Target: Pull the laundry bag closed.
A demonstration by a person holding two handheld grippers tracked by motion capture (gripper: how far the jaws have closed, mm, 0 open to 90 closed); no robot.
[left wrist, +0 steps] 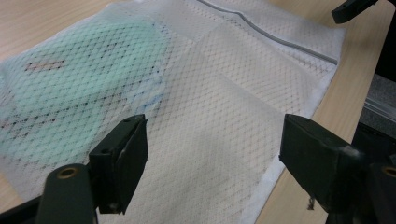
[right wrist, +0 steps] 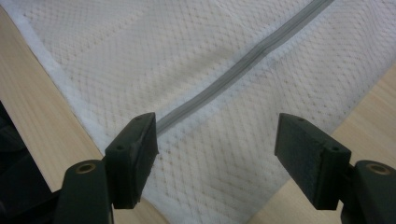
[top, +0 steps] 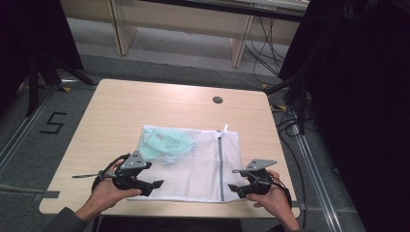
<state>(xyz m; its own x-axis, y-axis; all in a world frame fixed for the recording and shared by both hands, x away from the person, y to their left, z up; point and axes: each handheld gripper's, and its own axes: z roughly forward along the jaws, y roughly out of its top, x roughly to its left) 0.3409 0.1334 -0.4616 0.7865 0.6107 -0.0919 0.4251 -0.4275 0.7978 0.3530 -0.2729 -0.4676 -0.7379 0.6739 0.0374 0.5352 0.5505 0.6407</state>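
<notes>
Two grippers, left point(top: 153, 186) and right point(top: 234, 189), jaws apart, over mesh bag point(top: 193, 159) on wooden table point(top: 121, 111), grey floor point(top: 29, 140) around.

One camera hangs high above the person's side, facing forward and down over the whole table point(top: 145, 104) and the floor beyond. The other two ride low on the grippers (very close), each looking along its own jaws. All three share the white mesh bag point(top: 193, 166) point(left wrist: 224, 93) point(right wrist: 187, 60) and its grey zipper point(top: 221, 164) point(left wrist: 280, 39) point(right wrist: 243, 63).
</notes>
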